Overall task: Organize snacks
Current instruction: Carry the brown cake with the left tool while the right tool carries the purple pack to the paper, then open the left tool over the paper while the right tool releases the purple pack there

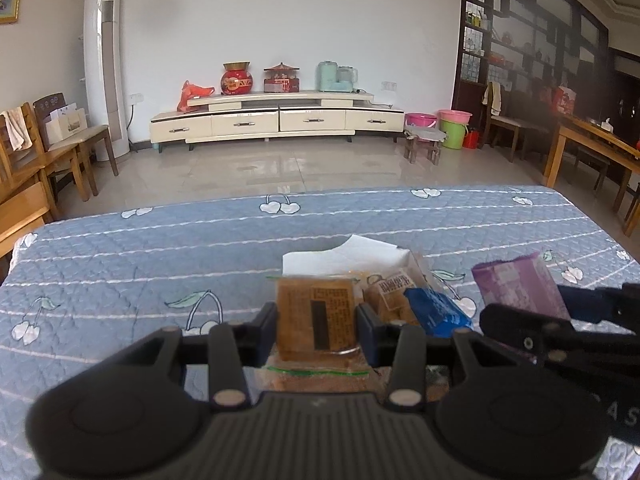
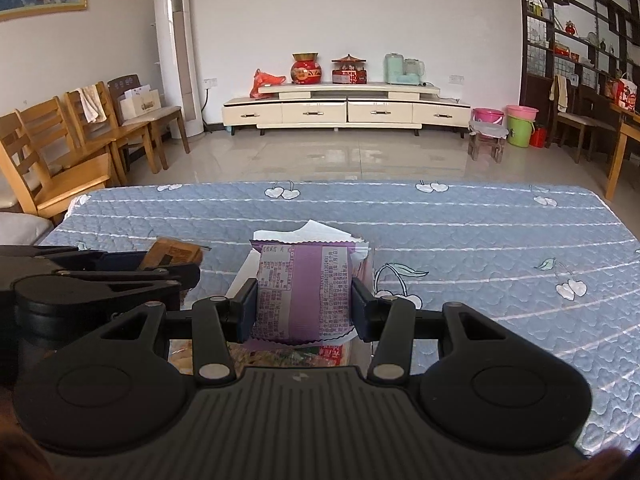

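My left gripper (image 1: 318, 318) is shut on a brown snack packet (image 1: 316, 316), held upright above the table. Behind it stands a white box (image 1: 344, 256) holding a tan snack (image 1: 390, 292) and a blue packet (image 1: 438, 314). My right gripper (image 2: 304, 304) is shut on a purple snack packet (image 2: 304, 292), which also shows at the right of the left wrist view as the purple snack packet (image 1: 520, 290). In the right wrist view the white box (image 2: 308, 234) sits just beyond that packet. The left gripper with the brown packet (image 2: 172, 254) is at the left.
A blue quilted cloth with cherry prints (image 1: 160, 248) covers the table. More snack wrappers (image 2: 304, 356) lie under the right gripper. Wooden chairs (image 2: 60, 152) stand off the table's left side, a wooden table (image 1: 592, 148) off its right. A TV cabinet (image 1: 276, 116) lines the far wall.
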